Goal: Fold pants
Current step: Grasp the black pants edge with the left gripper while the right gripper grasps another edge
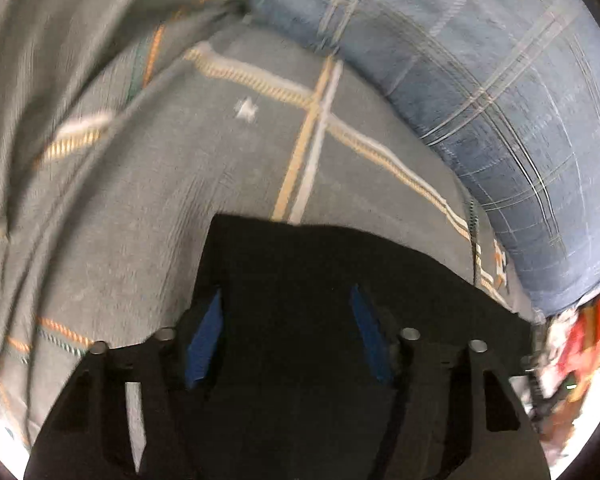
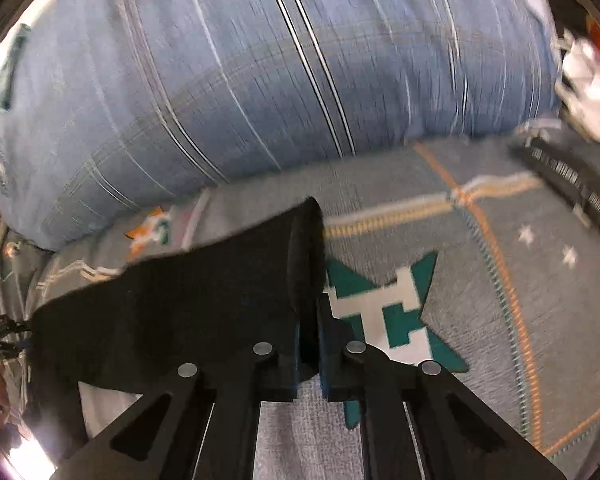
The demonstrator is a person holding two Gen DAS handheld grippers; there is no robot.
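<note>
Black fabric, taken to be the pants (image 1: pixel 340 280), is seen in the left wrist view draped across the left gripper (image 1: pixel 288 336), hiding most of the space between its blue-padded fingers (image 1: pixel 204 344). The fingers are seen set well apart, and no cloth can be made out pinched between them, so this gripper is judged open, with the garment lying over or in front of it. A grey patterned bedcover (image 1: pixel 140 200) is spread beneath, and a blue plaid pillow (image 1: pixel 480 60) is lying beyond it.

In the right wrist view, the right gripper (image 2: pixel 310 360) is seen drawn together on an edge of the pants (image 2: pixel 200 300), a fold of which is standing up out of the jaws and spreading away to the left. The same bedcover (image 2: pixel 520 280), with a teal star motif (image 2: pixel 400 312), is seen below, and the pillow (image 2: pixel 260 80) behind.

Folding is judged to be under way: the garment is lifted, not laid flat, and no finished fold is shown. Laying down and remaining folds appear outstanding.
</note>
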